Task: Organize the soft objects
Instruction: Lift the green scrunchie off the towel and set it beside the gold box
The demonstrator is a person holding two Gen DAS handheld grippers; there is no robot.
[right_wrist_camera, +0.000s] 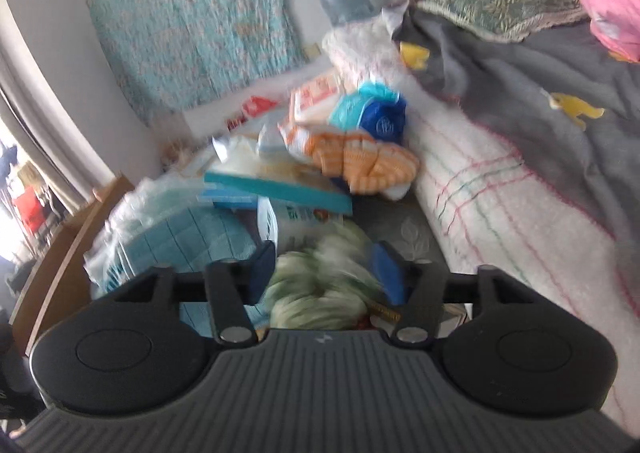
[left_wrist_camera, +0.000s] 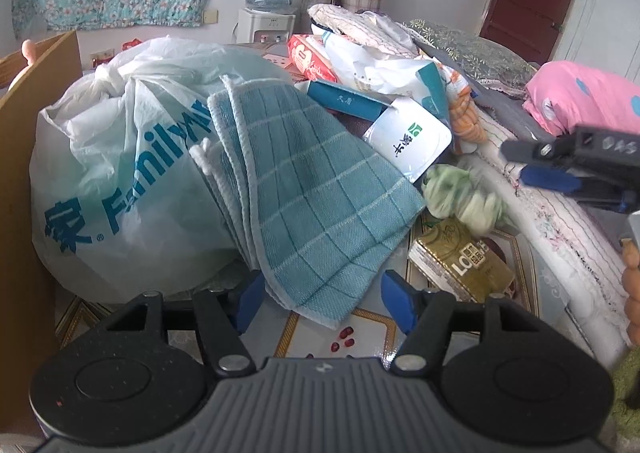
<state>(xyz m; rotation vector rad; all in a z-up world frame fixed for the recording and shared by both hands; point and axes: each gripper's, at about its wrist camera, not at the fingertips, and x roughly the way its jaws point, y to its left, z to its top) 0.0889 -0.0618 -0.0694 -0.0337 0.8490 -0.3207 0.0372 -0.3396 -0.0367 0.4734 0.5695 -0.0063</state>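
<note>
A stack of teal checked towels (left_wrist_camera: 312, 189) leans on a white plastic bag (left_wrist_camera: 120, 173); its lower corner hangs between the wide-open fingers of my left gripper (left_wrist_camera: 324, 303), which does not grip it. A green fluffy cloth (left_wrist_camera: 464, 193) lies blurred to the right of the towels. In the right wrist view it sits between the open fingers of my right gripper (right_wrist_camera: 326, 273), blurred (right_wrist_camera: 320, 289); contact cannot be told. The right gripper also shows at the right edge of the left wrist view (left_wrist_camera: 560, 169). An orange striped cloth (right_wrist_camera: 364, 161) lies on the pile behind.
Boxes (left_wrist_camera: 348, 97), a white carton (left_wrist_camera: 412, 141) and a gold packet (left_wrist_camera: 460, 261) clutter the surface. A bed with a white quilt (right_wrist_camera: 500, 205), grey blanket (right_wrist_camera: 520, 65) and pink pillow (left_wrist_camera: 580, 97) runs along the right. A wooden board (left_wrist_camera: 28, 125) stands left.
</note>
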